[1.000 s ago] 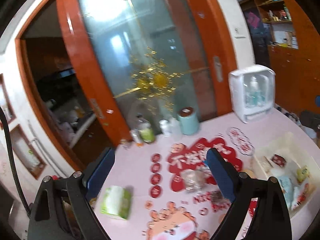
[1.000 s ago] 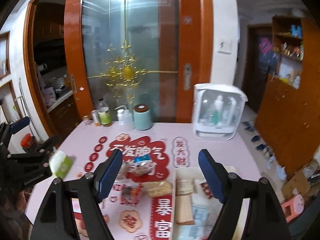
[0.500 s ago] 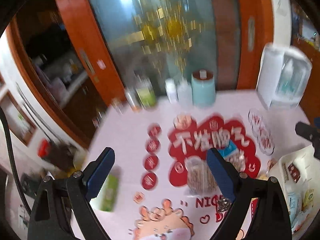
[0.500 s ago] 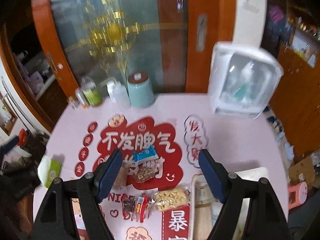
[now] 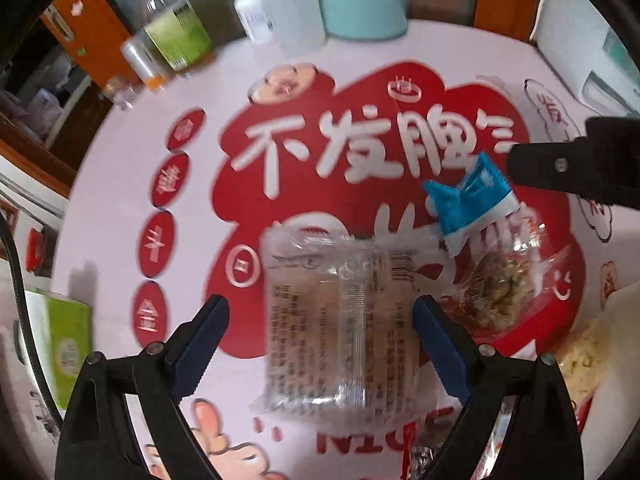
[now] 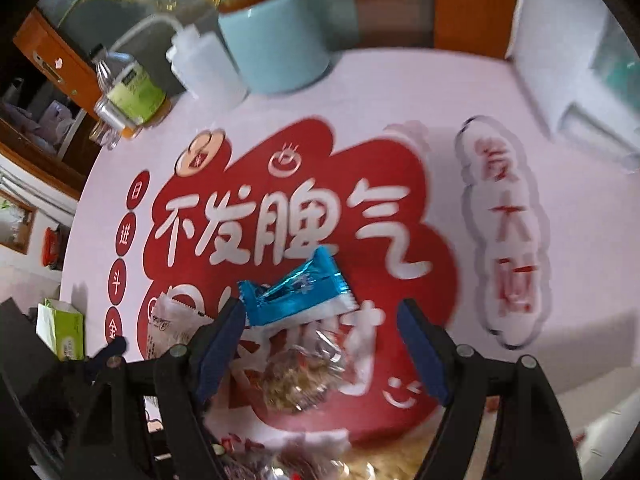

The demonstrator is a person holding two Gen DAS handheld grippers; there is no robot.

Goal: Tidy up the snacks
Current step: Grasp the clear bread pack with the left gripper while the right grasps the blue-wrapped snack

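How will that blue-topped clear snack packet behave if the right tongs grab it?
The blue-topped clear snack packet looks like thin crinkly film, so it will probably flop and crumple rather than hold shape. The loose crumbly filling may shift and could crush under a hard squeeze. The glossy wrapper may slip; it lies between the open right tongs, so gripping the filled part seems safer.

**Table and what lies on it**

The table [image 5: 120, 184] is covered by a pink cloth printed with a large red shape and white characters. Between the left gripper's [image 5: 320, 328] spread fingers a clear printed snack packet [image 5: 336, 320] is seen lying flat. Just right of it, under the right gripper [image 6: 320, 340], a blue-topped clear snack bag [image 6: 296, 320] rests. Beyond both grippers stand a mint canister [image 6: 276, 36], white bottles [image 5: 280, 4] and a green-labelled bottle [image 5: 176, 28]. Far left, a green tissue pack [image 5: 64, 340] lies.
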